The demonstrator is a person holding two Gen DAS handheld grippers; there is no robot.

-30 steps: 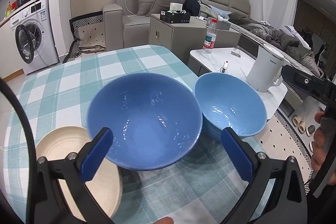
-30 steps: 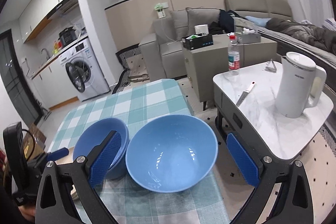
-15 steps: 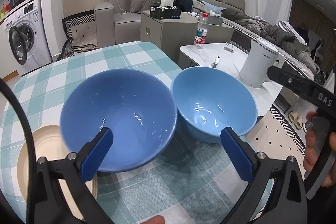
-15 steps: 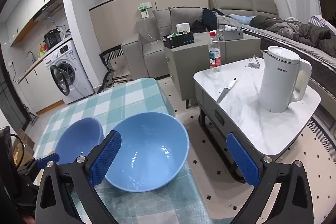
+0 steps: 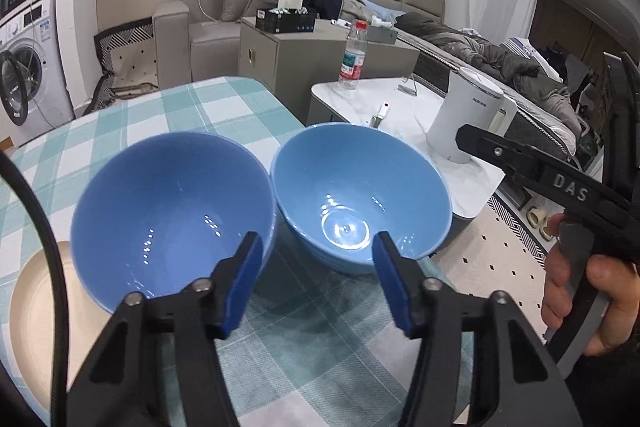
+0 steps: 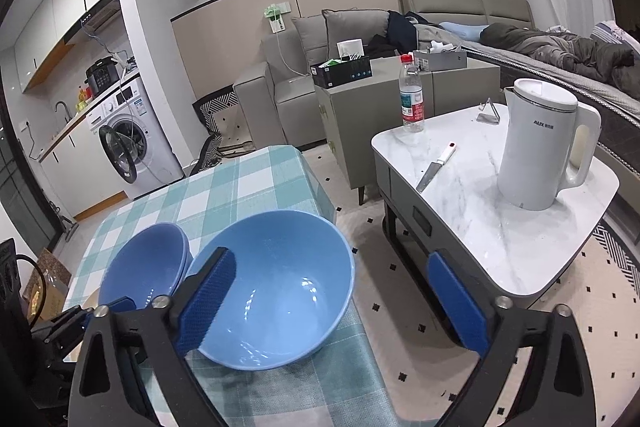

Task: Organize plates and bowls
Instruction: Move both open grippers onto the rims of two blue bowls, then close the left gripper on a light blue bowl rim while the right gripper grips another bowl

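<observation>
A: What's on the worktop?

B: Two glossy blue bowls, both empty, rims touching: the darker bowl left, the lighter bowl at the right edge.

A: And the tools?

B: The left tool is closing, nothing pinched, the bowls' adjoining walls between its pads. The right tool is closing, straddling the lighter bowl's right side without touching. Only the left view shows the cream plate.
</observation>
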